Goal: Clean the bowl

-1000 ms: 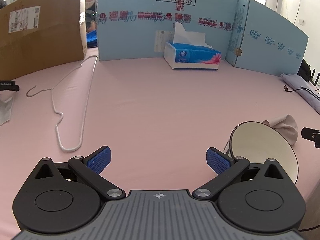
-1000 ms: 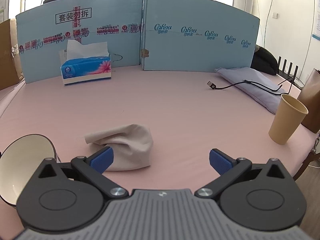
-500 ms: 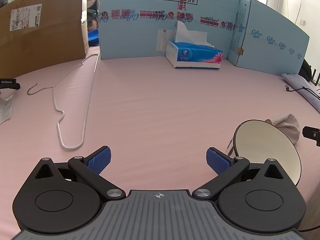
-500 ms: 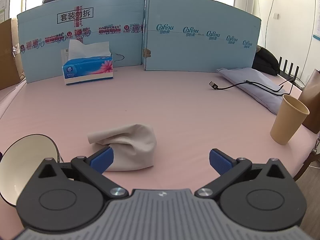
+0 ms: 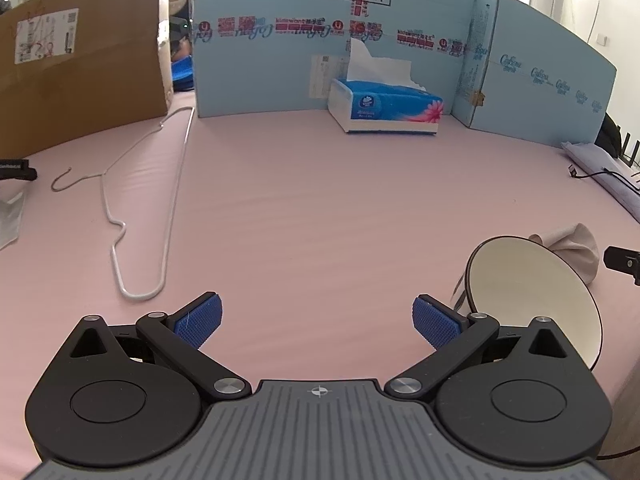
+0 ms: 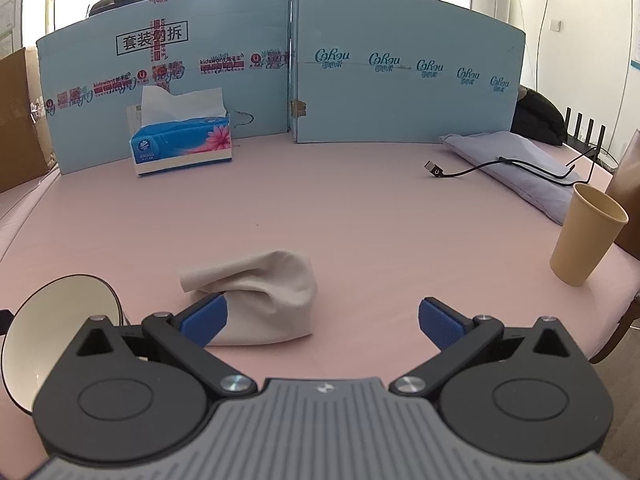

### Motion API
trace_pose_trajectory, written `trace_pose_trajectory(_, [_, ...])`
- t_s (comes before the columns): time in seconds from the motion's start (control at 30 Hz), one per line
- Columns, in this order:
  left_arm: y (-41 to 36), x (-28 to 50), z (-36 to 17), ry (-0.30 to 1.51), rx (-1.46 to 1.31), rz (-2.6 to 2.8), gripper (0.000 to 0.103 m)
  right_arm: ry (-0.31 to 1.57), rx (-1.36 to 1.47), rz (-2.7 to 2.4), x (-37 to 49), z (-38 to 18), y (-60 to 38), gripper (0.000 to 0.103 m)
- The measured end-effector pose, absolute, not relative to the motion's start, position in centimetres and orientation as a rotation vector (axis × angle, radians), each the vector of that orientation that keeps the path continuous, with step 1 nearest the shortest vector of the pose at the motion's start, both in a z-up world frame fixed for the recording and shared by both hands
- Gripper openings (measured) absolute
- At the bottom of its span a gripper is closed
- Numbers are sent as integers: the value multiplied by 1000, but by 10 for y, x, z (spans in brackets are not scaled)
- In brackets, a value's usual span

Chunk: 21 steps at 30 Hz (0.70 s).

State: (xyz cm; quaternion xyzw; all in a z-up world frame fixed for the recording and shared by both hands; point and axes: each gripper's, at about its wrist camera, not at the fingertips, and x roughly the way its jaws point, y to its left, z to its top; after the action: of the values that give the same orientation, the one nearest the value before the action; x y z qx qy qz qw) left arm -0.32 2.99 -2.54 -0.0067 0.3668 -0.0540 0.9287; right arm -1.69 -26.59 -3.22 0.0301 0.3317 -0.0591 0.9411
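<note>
A cream bowl (image 5: 532, 284) with a dark rim stands on the pink table, just right of my left gripper (image 5: 316, 318); it also shows at the lower left of the right wrist view (image 6: 60, 320). A crumpled beige cloth (image 6: 260, 296) lies beside the bowl, just ahead of my right gripper (image 6: 322, 320) and nearest its left finger; the cloth also shows behind the bowl in the left wrist view (image 5: 576, 246). Both grippers are open and empty, low over the table.
A blue tissue box (image 5: 386, 106) stands at the back by blue cardboard panels (image 6: 400, 72). A wire hanger (image 5: 148, 208) lies at the left by a brown carton (image 5: 80, 68). A tan cup (image 6: 588, 240), a black cable (image 6: 500, 164) and a grey pillow (image 6: 516, 160) are at the right.
Both views have shifted slightly; the bowl and cloth sit a little lower and closer in frame. Both grippers stay open.
</note>
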Motion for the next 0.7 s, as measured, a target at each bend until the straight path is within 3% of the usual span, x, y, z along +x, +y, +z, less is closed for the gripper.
trace_pose_trajectory(0.7, [30, -4, -26, 742, -15, -100, 103, 680, 15, -125, -16, -33, -267, 103])
